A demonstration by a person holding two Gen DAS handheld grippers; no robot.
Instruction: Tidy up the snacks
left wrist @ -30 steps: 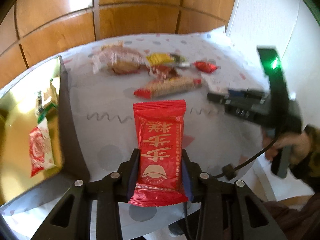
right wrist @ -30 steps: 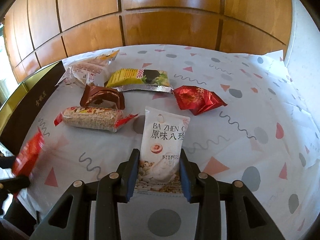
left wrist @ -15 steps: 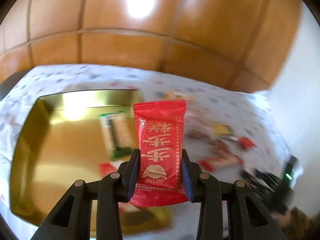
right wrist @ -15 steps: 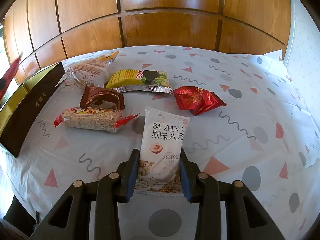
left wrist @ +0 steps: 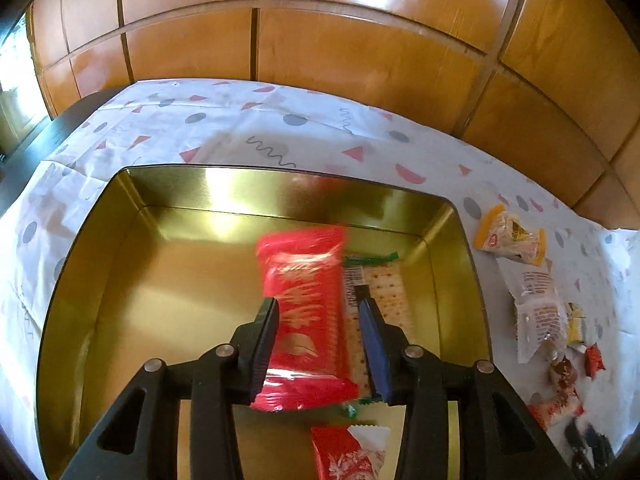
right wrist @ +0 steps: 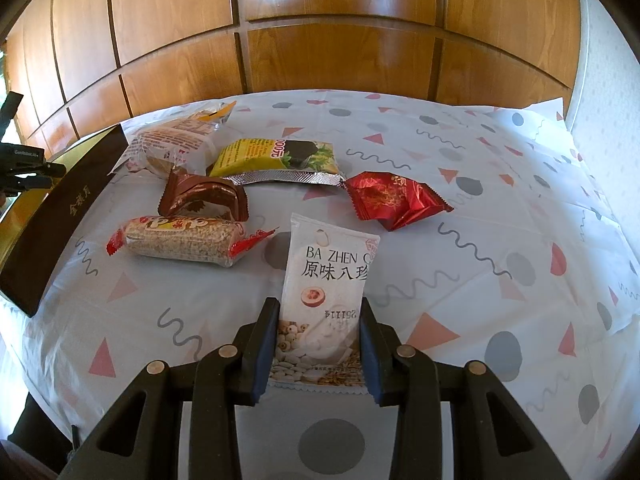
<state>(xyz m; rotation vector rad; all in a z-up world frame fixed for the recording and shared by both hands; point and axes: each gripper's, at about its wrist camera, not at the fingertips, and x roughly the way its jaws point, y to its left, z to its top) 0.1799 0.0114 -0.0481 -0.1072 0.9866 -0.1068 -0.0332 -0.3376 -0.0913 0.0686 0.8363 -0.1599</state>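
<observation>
One red packet (left wrist: 306, 312), long axis pointing far, hangs over the gold tin (left wrist: 120, 280) between the opening left gripper (left wrist: 318, 344); right gripper (right wrist: 320, 350) stays clear, clamped on the white pouch (right wrist: 326, 300).

Left wrist view looks down into tin (left wrist: 460, 216); right overlooks tablecloth (right wrist: 480, 200); both share snacks

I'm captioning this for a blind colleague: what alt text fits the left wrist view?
The left gripper, jaws opening, lets go of a red snack packet over a gold tin that holds a cracker pack and another red-and-white packet. More snacks lie on the patterned tablecloth beside it.
</observation>
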